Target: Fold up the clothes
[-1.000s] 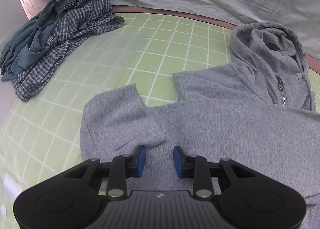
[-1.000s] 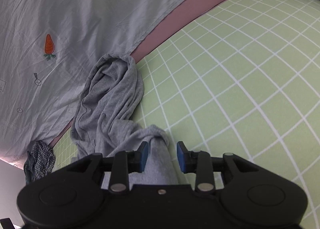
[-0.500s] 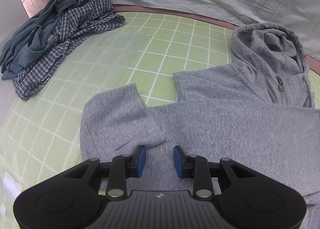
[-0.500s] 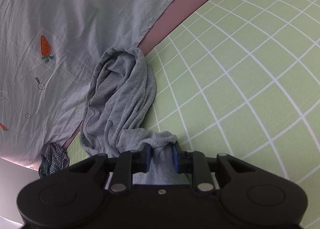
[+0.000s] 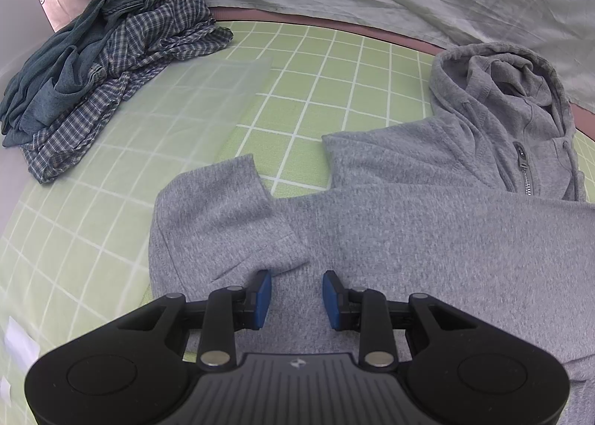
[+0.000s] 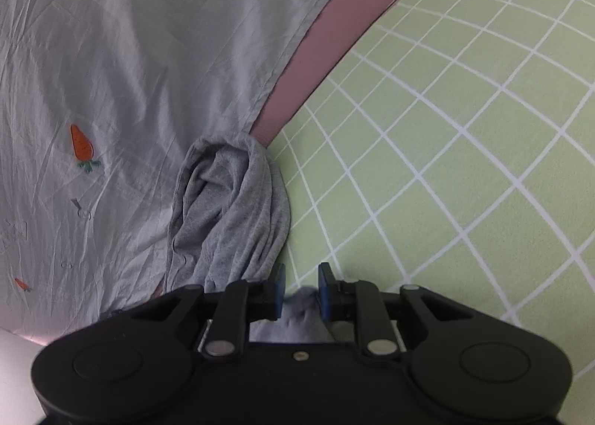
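A grey zip hoodie (image 5: 427, 224) lies flat on the green grid mat (image 5: 316, 64), hood at the far right, its left sleeve folded over the body. My left gripper (image 5: 296, 295) is open and hovers just above the hoodie's lower body, holding nothing. In the right wrist view the hood (image 6: 230, 209) lies bunched at the mat's edge. My right gripper (image 6: 300, 289) is shut on a fold of the grey hoodie fabric (image 6: 297, 304) pinched between its blue pads.
A crumpled pile of a plaid shirt (image 5: 122, 64) and a teal garment (image 5: 48, 83) lies at the far left of the mat. A grey sheet with carrot prints (image 6: 111, 71) covers the back. Open green mat (image 6: 465, 164) stretches to the right.
My right gripper closed on the hoodie fabric and moved along the hood side, so the hood now sits nearer the view's centre. My left gripper stayed open and still.
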The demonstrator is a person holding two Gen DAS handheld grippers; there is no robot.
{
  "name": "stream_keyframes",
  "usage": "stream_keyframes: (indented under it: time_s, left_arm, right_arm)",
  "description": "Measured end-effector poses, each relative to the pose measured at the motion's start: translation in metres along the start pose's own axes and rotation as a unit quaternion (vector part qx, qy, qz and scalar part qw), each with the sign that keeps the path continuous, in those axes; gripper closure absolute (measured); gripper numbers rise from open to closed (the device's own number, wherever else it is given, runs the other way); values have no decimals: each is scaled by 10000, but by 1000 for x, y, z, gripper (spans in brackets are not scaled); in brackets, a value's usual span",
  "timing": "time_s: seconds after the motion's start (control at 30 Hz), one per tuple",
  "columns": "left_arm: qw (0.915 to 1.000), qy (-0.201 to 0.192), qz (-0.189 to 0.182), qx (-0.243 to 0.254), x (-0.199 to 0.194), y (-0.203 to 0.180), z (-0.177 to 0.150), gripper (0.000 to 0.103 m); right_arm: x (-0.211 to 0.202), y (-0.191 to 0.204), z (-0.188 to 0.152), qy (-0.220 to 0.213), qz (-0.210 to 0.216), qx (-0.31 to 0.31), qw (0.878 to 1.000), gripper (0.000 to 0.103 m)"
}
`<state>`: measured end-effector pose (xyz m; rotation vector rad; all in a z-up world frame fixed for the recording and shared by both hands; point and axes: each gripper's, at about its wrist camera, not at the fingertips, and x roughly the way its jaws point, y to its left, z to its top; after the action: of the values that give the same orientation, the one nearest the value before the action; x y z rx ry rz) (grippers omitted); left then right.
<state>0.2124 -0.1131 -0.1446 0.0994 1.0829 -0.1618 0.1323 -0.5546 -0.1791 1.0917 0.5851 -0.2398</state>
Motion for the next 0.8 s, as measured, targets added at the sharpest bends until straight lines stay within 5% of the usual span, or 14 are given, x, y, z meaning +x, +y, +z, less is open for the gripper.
stream_keyframes:
  time_s: [0.2,0.33,0.6,0.8]
  left_arm:
    - [10000,-28,8,-62,-1,0,0,70]
    - [10000,-45,6,-70,-1,1,-1,70]
    - [10000,-24,-23,-20,-1,1,0,70]
    - [10000,-30,-23,-34,-1,1,-1,70]
  right_arm:
    - [-14,21,21,-83,-123,-511,9986,86]
    - [-28,23,-5,12,-570,-646,9963,62]
    - [-23,9,-34,409,-522,-410,9970,63]
    - [-1,20,-17,449,-323,-492,9973,87]
